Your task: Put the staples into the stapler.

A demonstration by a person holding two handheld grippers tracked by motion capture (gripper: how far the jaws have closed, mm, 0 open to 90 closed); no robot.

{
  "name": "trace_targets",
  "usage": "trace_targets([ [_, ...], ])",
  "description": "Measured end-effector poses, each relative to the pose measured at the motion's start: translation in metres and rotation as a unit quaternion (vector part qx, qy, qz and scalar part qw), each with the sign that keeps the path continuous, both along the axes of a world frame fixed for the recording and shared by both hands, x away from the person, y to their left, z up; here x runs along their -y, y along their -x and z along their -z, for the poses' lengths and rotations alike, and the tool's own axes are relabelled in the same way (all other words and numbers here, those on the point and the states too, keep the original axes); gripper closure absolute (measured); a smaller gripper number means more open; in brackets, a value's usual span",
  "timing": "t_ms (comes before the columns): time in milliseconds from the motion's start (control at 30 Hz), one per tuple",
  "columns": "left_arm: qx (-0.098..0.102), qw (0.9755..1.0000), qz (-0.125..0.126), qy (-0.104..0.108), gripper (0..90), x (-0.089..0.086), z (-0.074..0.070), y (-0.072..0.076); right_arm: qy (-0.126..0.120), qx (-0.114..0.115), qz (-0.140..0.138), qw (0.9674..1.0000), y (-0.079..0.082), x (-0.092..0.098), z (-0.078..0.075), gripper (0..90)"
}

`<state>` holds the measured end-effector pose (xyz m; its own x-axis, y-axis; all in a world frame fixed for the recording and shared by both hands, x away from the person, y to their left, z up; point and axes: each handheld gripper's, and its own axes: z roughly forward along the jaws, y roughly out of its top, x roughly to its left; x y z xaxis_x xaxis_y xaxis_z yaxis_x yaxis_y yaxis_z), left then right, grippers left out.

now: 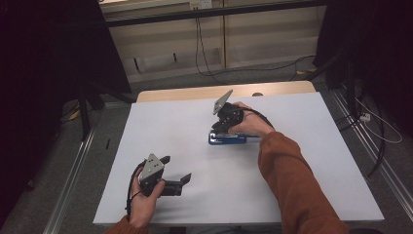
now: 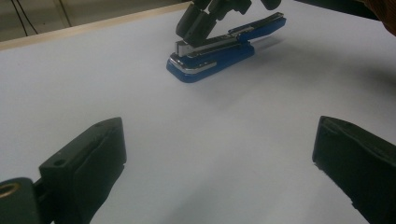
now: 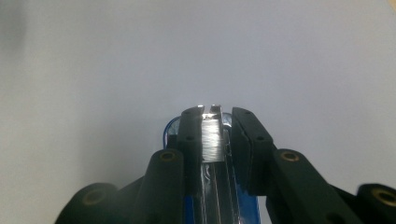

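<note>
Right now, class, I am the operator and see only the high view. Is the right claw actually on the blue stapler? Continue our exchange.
Observer: The right claw has one jaw on each side of the shiny metal strip on the blue stapler.
Operator: At which end?
Observer: The front end, above the chrome plate on the base.
Operator: And the left claw?
Observer: The left claw is wide open over the white table, facing the stapler, with nothing between its jaws.

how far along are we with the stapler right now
Done: the right hand-held gripper has reached the blue stapler on the white table. In hand: its jaws straddle the stapler's metal top; whether the pads press is unclear. Left: any lifting, since the base lies flat. The left hand-held gripper waits open, apart.
</note>
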<state>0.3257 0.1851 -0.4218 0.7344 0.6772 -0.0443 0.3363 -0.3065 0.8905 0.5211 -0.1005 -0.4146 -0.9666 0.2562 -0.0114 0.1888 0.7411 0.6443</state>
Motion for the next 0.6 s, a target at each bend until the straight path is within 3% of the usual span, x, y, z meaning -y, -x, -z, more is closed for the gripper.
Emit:
trace_targets([
  [367,-0.001,1.0000,0.000,0.000,3.1,-0.0002,0.0002,-0.0003,-0.017,-0.012,0.029,0.9994,0.0000,0.0039,0.0009,61.3],
  [533,-0.001,1.0000,0.000,-0.001,3.1,-0.0001,0.0006,-0.0006,-0.026,-0.016,0.046,0.9985,0.0018,0.0064,0.0007,52.2],
  [600,-0.001,1.0000,-0.001,0.000,3.1,-0.0001,0.0005,-0.0006,-0.028,-0.019,0.057,0.9978,0.0032,0.0072,0.0006,43.4],
])
